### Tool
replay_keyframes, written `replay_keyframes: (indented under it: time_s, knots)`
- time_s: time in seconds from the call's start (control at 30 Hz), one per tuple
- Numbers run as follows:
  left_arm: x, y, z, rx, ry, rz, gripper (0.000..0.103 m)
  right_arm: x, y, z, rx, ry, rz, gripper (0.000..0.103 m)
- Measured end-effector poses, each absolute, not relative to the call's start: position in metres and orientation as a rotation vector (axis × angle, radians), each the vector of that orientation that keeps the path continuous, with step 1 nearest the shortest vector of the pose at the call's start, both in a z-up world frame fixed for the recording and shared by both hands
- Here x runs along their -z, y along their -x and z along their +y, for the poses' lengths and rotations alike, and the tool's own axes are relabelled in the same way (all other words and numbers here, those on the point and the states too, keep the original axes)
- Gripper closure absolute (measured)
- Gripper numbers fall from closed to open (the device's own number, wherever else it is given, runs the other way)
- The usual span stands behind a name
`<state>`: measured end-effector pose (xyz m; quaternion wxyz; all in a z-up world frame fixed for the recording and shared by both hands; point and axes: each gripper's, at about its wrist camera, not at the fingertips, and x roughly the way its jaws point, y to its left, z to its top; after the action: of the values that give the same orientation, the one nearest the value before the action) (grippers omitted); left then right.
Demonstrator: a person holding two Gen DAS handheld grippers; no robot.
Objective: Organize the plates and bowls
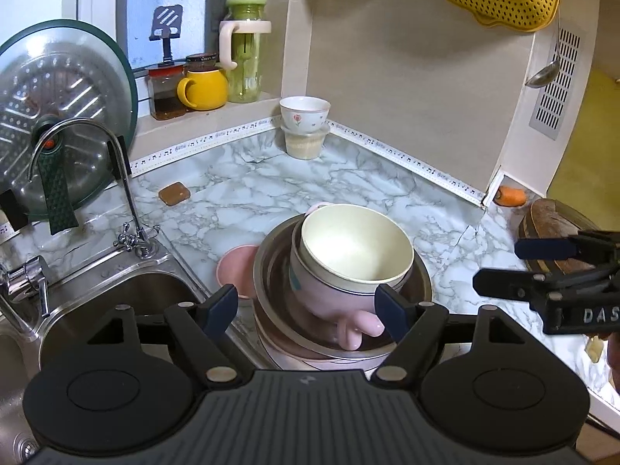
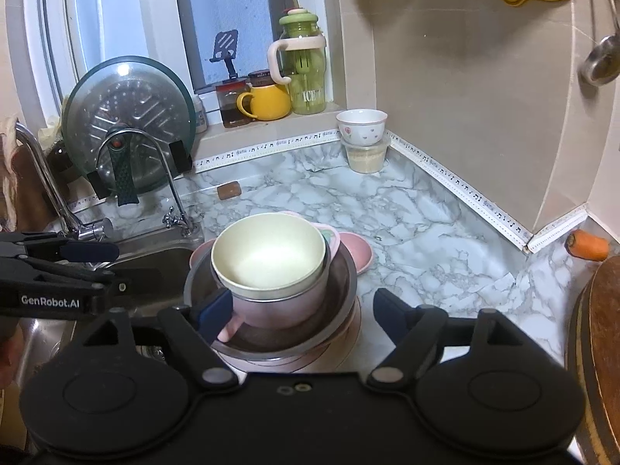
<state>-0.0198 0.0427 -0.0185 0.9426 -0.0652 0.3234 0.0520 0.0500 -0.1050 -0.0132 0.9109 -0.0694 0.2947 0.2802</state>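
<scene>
Both my grippers off the stack, nothing gripped. Left gripper [image 1: 306, 308]: jaws spread wide, released, pads either side of the stack's near edge but not pressing. Right gripper [image 2: 300, 312]: also released, jaws wide; its left pad sits in front of the pink cup's handle, can't tell if touching. Stack sits on the marble counter [image 1: 248, 186] just right of the sink [image 1: 128, 302], near the front edge. Bottom to top: pink plate [image 2: 348, 343], steel bowl [image 2: 341, 286], pink cup [image 1: 329, 302] w/ handle toward me, cream bowl [image 1: 356, 248] nested in the cup, tilted a bit, inside plain and clean. Another pink dish [image 2: 358, 254] behind the steel bowl, touching or nearly. Left cam only: right gripper seen side-on at frame right, above a wooden board [image 1: 550, 224]; slotted vent [image 1: 556, 81] and ladle on the side wall. Right cam only: left gripper side-on at frame left over the sink, lettering legible; second, taller tap [image 2: 42, 178] far left. Both cams: floral bowl [image 1: 304, 114] on a lidded tub in the back corner, glass lid [image 1: 58, 124] propped behind the tap, carrot [image 1: 511, 195] at right.
</scene>
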Motion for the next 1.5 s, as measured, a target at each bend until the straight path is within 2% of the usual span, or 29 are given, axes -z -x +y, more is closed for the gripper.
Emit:
replay_keyframes:
  time_s: [0.27,0.33,0.43,1.5]
  knots:
    - [0.018,0.027,0.046,-0.117,0.180,0.630,0.022,0.010,-0.035,-0.108,-0.587,0.141,0.577,0.005]
    - [0.019,0.028,0.045,-0.122,0.184,0.626,0.018,0.008,-0.033,-0.109,-0.588,0.133,0.562,0.002]
    - [0.021,0.031,0.042,-0.128,0.168,0.618,0.009,0.005,-0.028,-0.109,-0.586,0.137,0.545,0.000]
    - [0.022,0.037,0.030,-0.095,0.147,0.618,0.008,0.010,-0.029,-0.106,-0.583,0.103,0.553,0.000]
